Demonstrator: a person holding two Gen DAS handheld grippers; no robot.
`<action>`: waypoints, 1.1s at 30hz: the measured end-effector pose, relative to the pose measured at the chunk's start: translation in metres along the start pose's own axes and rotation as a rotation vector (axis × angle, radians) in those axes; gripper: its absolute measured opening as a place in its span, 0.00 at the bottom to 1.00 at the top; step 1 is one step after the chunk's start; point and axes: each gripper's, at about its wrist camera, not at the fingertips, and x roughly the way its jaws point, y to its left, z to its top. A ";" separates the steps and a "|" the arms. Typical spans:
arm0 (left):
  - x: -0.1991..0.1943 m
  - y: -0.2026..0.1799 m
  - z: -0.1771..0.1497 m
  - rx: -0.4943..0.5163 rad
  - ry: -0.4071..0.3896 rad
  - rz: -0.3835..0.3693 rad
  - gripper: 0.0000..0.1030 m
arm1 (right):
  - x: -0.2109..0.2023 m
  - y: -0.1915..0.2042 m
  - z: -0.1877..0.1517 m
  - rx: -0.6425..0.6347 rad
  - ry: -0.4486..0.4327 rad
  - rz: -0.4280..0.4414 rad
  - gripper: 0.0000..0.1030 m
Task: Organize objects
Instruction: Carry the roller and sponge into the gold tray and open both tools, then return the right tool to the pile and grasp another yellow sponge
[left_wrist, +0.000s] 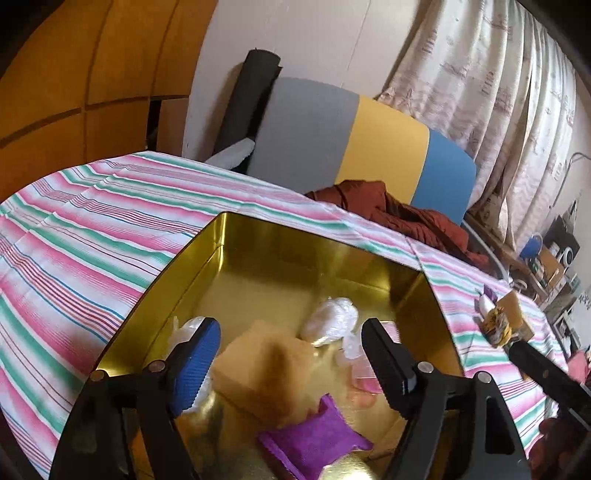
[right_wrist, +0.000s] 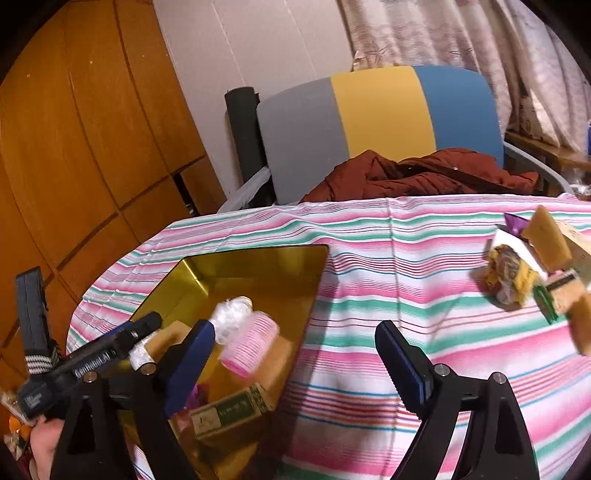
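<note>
Gold tin (left_wrist: 258, 236) sits on the striped bench (left_wrist: 92, 229), holding a tan block (left_wrist: 266, 369), purple sachet (left_wrist: 314, 439) and white bundle (left_wrist: 332, 321). Left claw (left_wrist: 291, 354) gapes above them, gripping nothing. Right claw (right_wrist: 295, 350) also wide, empty, beside the tin; more packets (right_wrist: 535, 266) lie well apart.

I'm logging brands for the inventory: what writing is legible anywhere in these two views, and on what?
"GenRobot.AI": white letters along the left gripper, seen in the right wrist view.
Green and tan box in the gold tin: has print, too blurred to read.
Pink striped packet: lines only, unreadable.
Packets on the striped cloth at right: too blurred.
</note>
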 end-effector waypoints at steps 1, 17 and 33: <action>-0.003 -0.003 -0.001 -0.002 -0.009 -0.001 0.78 | -0.003 -0.003 -0.002 0.005 -0.006 -0.005 0.90; -0.029 -0.090 -0.036 0.210 0.009 -0.143 0.78 | -0.022 -0.062 -0.023 0.130 0.016 -0.081 0.90; -0.041 -0.166 -0.077 0.378 0.093 -0.324 0.78 | -0.039 -0.123 -0.045 0.190 0.042 -0.197 0.90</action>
